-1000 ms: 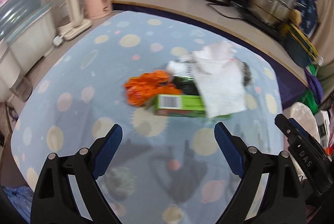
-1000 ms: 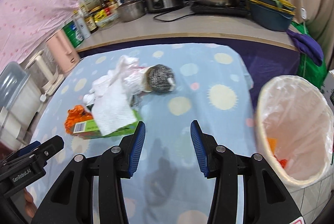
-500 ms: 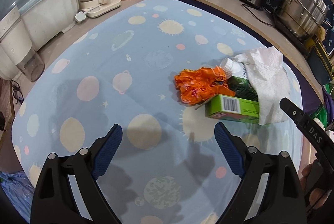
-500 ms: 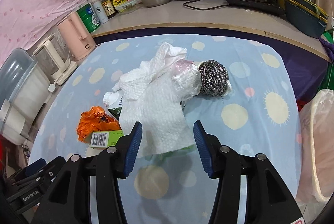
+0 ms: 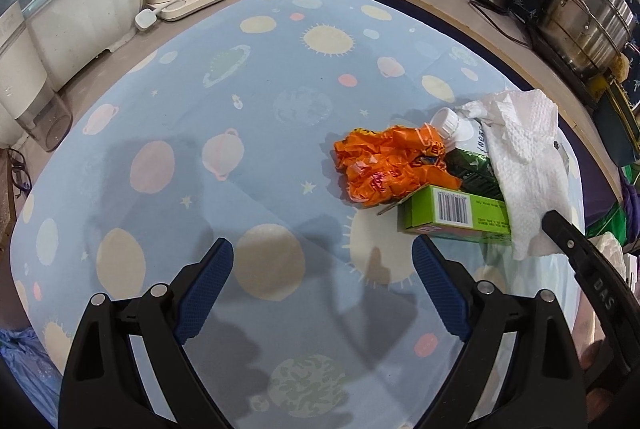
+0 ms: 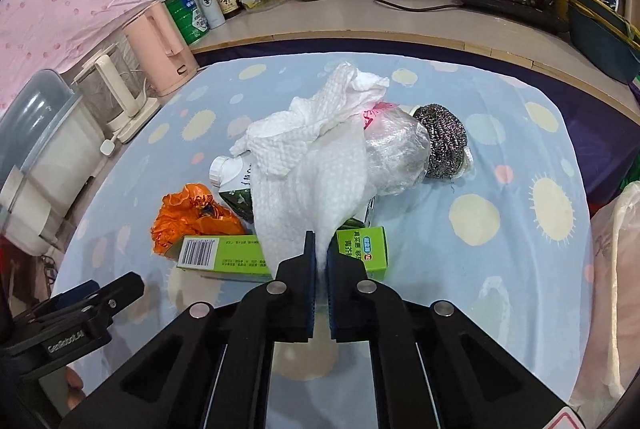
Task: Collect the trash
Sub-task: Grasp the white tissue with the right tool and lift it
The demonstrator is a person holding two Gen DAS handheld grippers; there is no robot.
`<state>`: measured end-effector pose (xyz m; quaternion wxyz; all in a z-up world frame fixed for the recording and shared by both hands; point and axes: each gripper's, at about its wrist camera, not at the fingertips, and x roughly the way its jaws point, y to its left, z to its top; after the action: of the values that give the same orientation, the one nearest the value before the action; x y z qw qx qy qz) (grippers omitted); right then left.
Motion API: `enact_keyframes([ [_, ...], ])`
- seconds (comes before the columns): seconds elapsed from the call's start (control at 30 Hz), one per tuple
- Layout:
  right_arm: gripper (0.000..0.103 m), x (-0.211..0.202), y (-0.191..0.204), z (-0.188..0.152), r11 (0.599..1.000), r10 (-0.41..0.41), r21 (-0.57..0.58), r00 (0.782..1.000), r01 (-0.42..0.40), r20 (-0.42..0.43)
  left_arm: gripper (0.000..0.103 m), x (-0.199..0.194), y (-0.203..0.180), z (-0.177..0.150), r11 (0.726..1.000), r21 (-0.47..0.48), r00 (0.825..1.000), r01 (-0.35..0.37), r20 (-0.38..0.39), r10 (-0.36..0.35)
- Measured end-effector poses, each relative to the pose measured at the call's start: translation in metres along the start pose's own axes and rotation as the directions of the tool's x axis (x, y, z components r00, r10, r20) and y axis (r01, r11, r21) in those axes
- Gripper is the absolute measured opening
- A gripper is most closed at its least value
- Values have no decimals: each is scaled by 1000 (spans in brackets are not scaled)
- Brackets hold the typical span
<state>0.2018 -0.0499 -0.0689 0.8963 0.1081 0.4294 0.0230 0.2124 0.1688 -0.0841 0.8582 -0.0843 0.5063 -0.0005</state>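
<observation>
Right gripper pinches the white quilted paper towel, its jaws having just closed. Left gripper is spread above the blue planet-print cloth, the crumpled orange wrapper at two o'clock.

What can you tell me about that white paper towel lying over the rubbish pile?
The white paper towel is a crumpled, quilted sheet, soft and thin by its look. It drapes over the green box, the carton and a clear plastic wrapper, bunched at its far end. Its near corner hangs down to a point, where the right tool has just closed and now pinches it. The left tool stands open, apart from it.
</observation>
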Motion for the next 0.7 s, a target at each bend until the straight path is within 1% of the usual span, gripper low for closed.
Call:
enact_keyframes([
  [0.13,3,-19,-10,-10,1000,-3,13,1000,3,16,87,1,-10,-3,1000,23,1000,15,-6,-15],
  [0.33,3,-44,-41,-27,996,-40,80,999,38,17,87,0,-30,-10,997,67,999,40,-12,-39],
  [0.47,3,-51,-57,-44,994,-62,92,998,63,-10,87,-1,-43,-17,994,91,998,53,-24,-51],
  [0.6,4,-49,-69,-70,990,-85,102,994,93,-75,87,-3,-52,-25,992,115,998,58,-32,-55],
  [0.67,8,-48,-76,-81,986,-95,126,991,107,-95,87,-4,-54,-29,991,121,998,59,-37,-55],
  [0.7,12,-49,-79,-83,984,-97,139,991,109,-93,87,-4,-55,-31,990,124,998,60,-40,-55],
])
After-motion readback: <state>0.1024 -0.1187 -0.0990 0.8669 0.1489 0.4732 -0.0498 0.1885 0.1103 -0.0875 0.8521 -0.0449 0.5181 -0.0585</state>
